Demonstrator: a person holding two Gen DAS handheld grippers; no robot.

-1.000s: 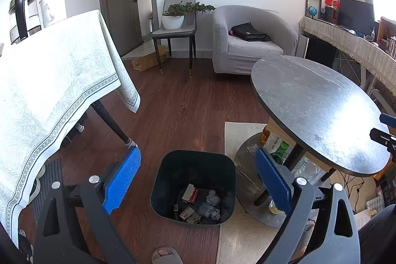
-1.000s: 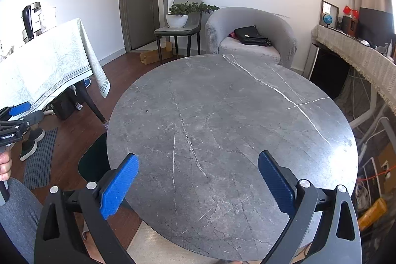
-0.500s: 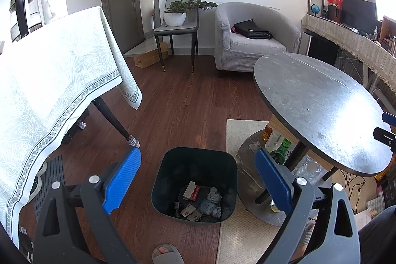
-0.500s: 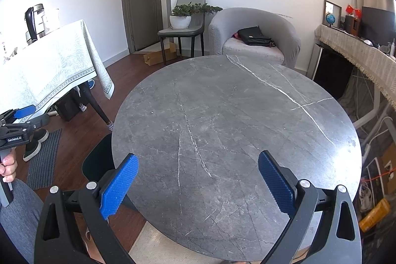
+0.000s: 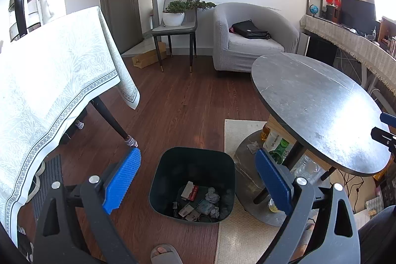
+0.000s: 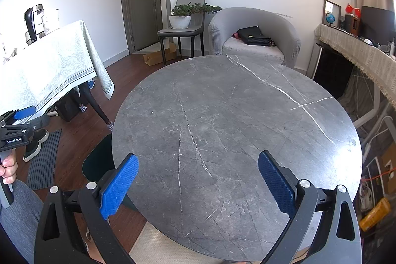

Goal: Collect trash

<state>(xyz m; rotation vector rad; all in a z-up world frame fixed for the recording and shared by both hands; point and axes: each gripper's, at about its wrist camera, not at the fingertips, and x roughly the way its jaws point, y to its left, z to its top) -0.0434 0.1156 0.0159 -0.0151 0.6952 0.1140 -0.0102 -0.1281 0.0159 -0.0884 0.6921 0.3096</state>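
While your left tool (image 5: 198, 180) hangs above the floor with its blue pads (image 5: 122, 181) spread wide and nothing between them, it looks down into the dark bin (image 5: 193, 183), which stands on the wood floor against the edge of the pale rug (image 5: 237, 130), just beside the round worktop (image 5: 316, 108). The trash (image 5: 198, 202), crumpled paper and small packets, lies at the bottom of the bin. Your right tool (image 6: 196, 181) is held level over the near edge of the grey marbled worktop, its pads spread just as wide and holding nothing; your left hand (image 6: 7, 168) shows at the far left of that view, gripping its handle. Since a second ago, the left tool has drawn back a little, so the bin sits slightly farther from the camera, and both tools have stayed spread.
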